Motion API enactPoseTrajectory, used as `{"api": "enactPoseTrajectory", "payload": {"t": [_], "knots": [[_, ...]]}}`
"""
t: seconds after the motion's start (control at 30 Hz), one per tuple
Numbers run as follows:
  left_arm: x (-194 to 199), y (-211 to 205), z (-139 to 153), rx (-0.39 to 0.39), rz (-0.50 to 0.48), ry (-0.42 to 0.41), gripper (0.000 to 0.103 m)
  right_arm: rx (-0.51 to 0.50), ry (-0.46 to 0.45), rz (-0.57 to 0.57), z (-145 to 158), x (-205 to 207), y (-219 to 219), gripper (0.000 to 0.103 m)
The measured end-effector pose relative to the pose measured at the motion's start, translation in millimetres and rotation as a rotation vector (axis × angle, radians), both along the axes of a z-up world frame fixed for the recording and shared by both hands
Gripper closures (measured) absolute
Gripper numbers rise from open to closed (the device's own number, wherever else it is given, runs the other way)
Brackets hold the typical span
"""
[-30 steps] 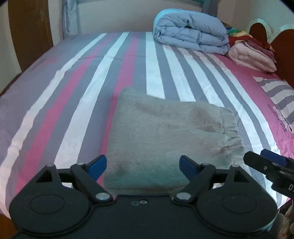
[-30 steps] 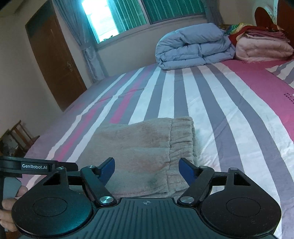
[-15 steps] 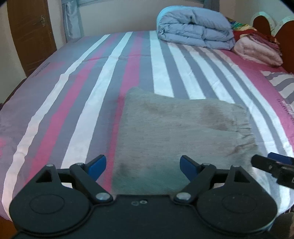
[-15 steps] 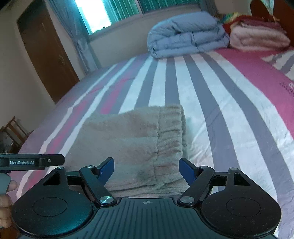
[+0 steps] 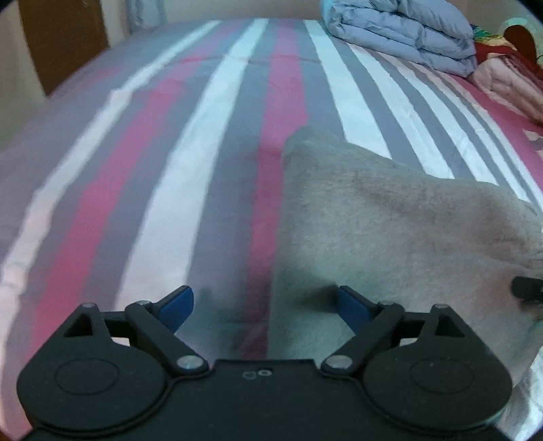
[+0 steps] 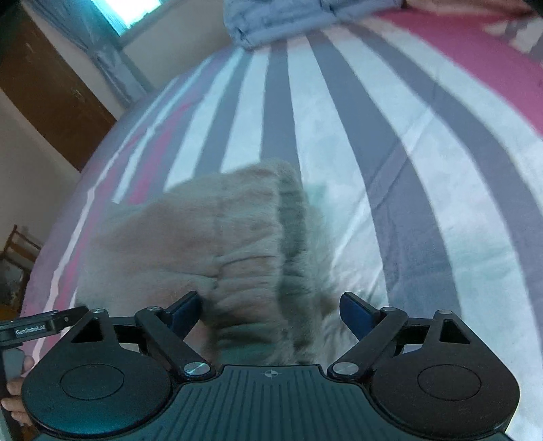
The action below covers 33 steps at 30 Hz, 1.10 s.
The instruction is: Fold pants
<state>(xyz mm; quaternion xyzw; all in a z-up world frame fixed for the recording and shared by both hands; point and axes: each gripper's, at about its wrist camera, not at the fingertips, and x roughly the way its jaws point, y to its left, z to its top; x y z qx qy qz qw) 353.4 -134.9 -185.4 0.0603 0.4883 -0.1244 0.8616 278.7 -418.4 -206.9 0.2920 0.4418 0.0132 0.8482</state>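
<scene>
Pants (image 5: 400, 244) lie folded into a fuzzy beige block on the striped bed (image 5: 210, 142), near its close edge. In the left wrist view they sit at 3 o'clock of centre; in the right wrist view at 9 to 6 o'clock, with the elastic waistband (image 6: 292, 237) running 12 to 6.

What changed: a second ago you held both tools higher and further back, with the whole block in view. Now both are dropped in close and tipped down at it, and the frames are motion-blurred.

Your left gripper (image 5: 261, 303) has its jaws opening. The pants' left edge runs between the blue pads, the right pad sits over the cloth, and nothing is pinched. Your right gripper (image 6: 269, 313) also has its jaws opening and straddles the waistband end. Its left pad looks close against the fabric, but I can't tell if it touches. No grip there either.

Read: you're lining up on the two near corners of the block, likely for one more fold or a lift. The grab is not made yet.

Further out, the quilt (image 5: 400, 30) is at 1 o'clock on the bed's far side. Your hand (image 6: 13, 397) shows at 8 o'clock.
</scene>
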Motion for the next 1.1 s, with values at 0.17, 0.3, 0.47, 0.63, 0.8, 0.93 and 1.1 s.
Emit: {"api": "enactPoseTrajectory", "payload": {"t": [0.17,0.3,0.47,0.63,0.8,0.93,1.1], "knots": [[13.9,13.8,-19.6,-0.213,-0.002,0.154,0.034,0.277,0.021,0.039,-31.0,13.4,-16.8,0.014],[8.0,16.8,-13.1,-0.284,-0.017,0.172,0.077,0.378,0.011,0.061,-38.2,9.6,-26.3,0.049],[-8.7,14.6,12.2,-0.306,0.044,0.100,0.091,0.391,-0.072,0.033,-25.4,-8.6,-23.9,0.057],[-1.2,22.5,45.6,-0.363,0.072,0.021,0.091,0.381,-0.233,0.077,21.2,-8.1,-20.4,0.059],[17.3,27.7,67.0,-0.365,0.084,-0.041,0.090,0.361,-0.327,0.106,51.7,10.7,-22.8,0.059],[36.5,5.1,27.1,-0.218,0.081,0.037,0.083,0.310,-0.232,0.091,23.1,36.1,-21.5,0.056],[8.3,-3.1,20.1,-0.006,0.028,-0.070,0.044,0.255,-0.053,0.044,-25.9,34.8,-28.5,0.037]]}}
